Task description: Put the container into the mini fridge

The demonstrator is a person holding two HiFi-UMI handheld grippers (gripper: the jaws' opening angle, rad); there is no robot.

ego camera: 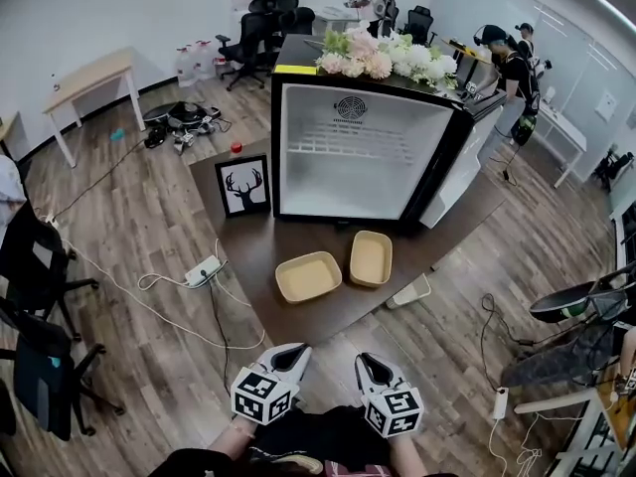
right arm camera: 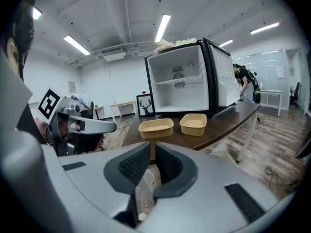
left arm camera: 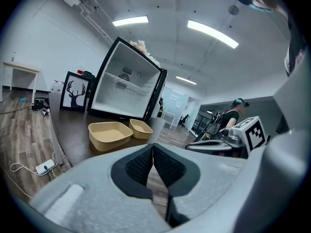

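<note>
Fingers of the left gripper [left arm camera: 153, 148] pressed together, empty, right gripper [right arm camera: 152, 149] barely parted on nothing, larger tan container [ego camera: 308, 276] beside smaller tan container [ego camera: 371, 258] on brown table [ego camera: 250, 258], before open mini fridge [ego camera: 358, 157].

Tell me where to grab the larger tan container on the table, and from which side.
Take the larger tan container by its near wall, probably: it sits upright, empty and open-topped, that wall facing the table's near edge. Come down from the near side, one jaw inside, one outside.

container [ego camera: 309, 276]: matt tan plastic | table [ego camera: 260, 258]: dark smooth wood | mini fridge [ego camera: 364, 157]: glossy black
</note>
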